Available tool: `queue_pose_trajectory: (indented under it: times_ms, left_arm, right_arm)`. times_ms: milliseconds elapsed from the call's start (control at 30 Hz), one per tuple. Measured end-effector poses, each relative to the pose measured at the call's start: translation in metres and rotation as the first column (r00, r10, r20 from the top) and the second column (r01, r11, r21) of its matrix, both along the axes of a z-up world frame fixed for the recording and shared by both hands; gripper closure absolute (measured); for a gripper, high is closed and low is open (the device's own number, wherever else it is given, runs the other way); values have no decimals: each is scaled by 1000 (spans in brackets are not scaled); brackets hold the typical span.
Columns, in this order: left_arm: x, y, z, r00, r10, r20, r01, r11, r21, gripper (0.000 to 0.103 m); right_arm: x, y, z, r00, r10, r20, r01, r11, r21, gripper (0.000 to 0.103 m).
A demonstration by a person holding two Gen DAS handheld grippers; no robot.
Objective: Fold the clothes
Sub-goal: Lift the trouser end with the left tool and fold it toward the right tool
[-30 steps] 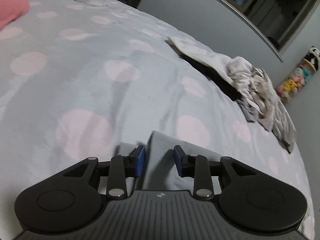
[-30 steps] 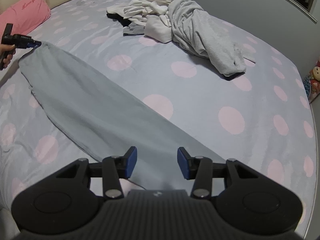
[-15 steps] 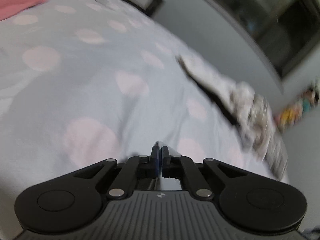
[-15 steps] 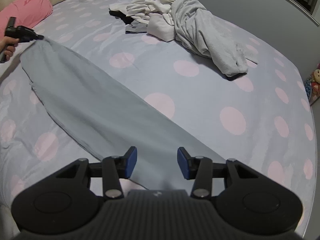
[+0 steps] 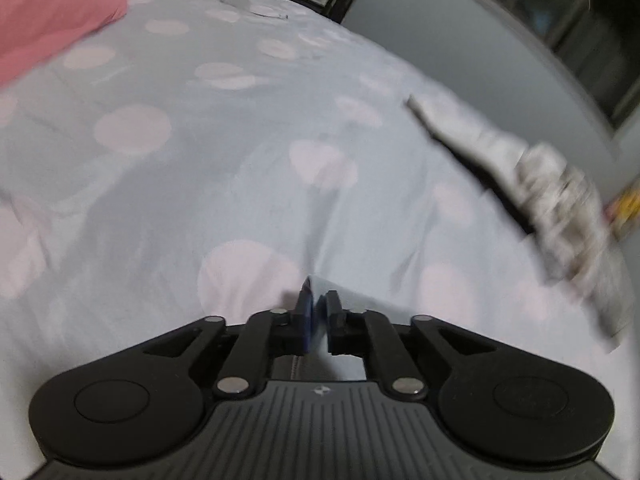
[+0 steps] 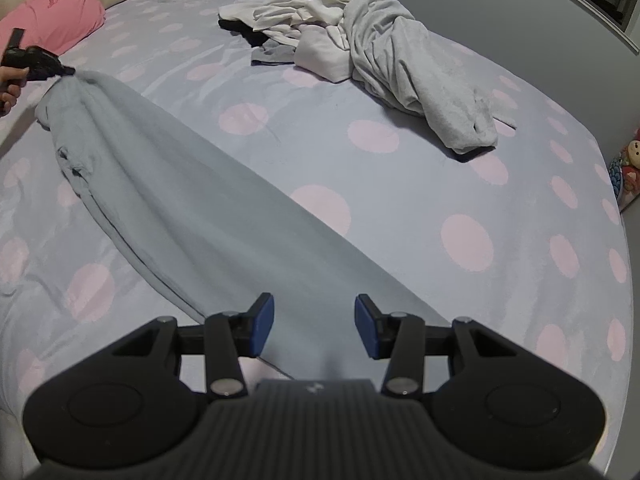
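A long grey garment (image 6: pixel 192 208) stretches diagonally across the polka-dot bed, from the far left to under my right gripper (image 6: pixel 315 328). The right gripper is open, its blue pads hovering just above the garment's near end. My left gripper (image 5: pixel 318 316) is shut on the garment's far end, with a sliver of grey cloth (image 5: pixel 340 300) showing between its pads. In the right wrist view that left gripper (image 6: pixel 66 72) pinches the bunched far end and lifts it off the bed, with the person's hand (image 6: pixel 10 88) behind it.
A heap of unfolded white and grey clothes (image 6: pixel 372 56) lies on the far right of the bed (image 6: pixel 480 200), also in the left wrist view as a blurred pile of clothes (image 5: pixel 552 196). A pink pillow (image 6: pixel 60 20) rests at the headboard. Soft toys (image 6: pixel 626 164) stand off the right edge.
My left gripper went from open to shut on the garment's far end and has lifted it, bunching the cloth. The right gripper stays open over the near end.
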State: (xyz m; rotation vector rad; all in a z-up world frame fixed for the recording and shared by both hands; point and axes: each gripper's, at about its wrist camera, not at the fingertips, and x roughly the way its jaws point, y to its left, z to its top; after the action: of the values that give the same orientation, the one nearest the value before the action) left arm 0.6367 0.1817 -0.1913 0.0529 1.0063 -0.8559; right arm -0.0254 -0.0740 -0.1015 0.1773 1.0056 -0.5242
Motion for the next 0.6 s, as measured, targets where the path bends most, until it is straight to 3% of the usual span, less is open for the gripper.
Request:
queue_pose_trajectory:
  times_ms: [100, 200, 267, 367, 467, 600]
  left_arm:
    - [0, 6, 4, 999, 36, 22, -36, 999, -3, 81]
    - [1, 26, 13, 997, 74, 26, -74, 997, -20, 81]
    - [-2, 42, 18, 996, 81, 33, -80, 996, -36, 75]
    - [-12, 62, 21, 997, 72, -7, -73, 996, -58, 63]
    - [-30, 77, 15, 996, 53, -71, -59, 994, -88, 60]
    - [-52, 84, -2, 996, 26, -81, -29, 999, -35, 60]
  right_arm:
    - [-5, 0, 2, 1000, -1, -4, 1, 1000, -10, 55]
    - [-14, -5, 1, 1000, -15, -13, 15, 1000, -21, 55]
    - [-20, -11, -2, 999, -35, -17, 35, 999, -21, 55]
    - [-25, -18, -8, 998, -55, -23, 54, 998, -17, 55]
    - [-23, -20, -12, 999, -49, -23, 49, 999, -14, 55]
    - [-16, -18, -14, 1000, -22, -16, 22, 1000, -9, 55]
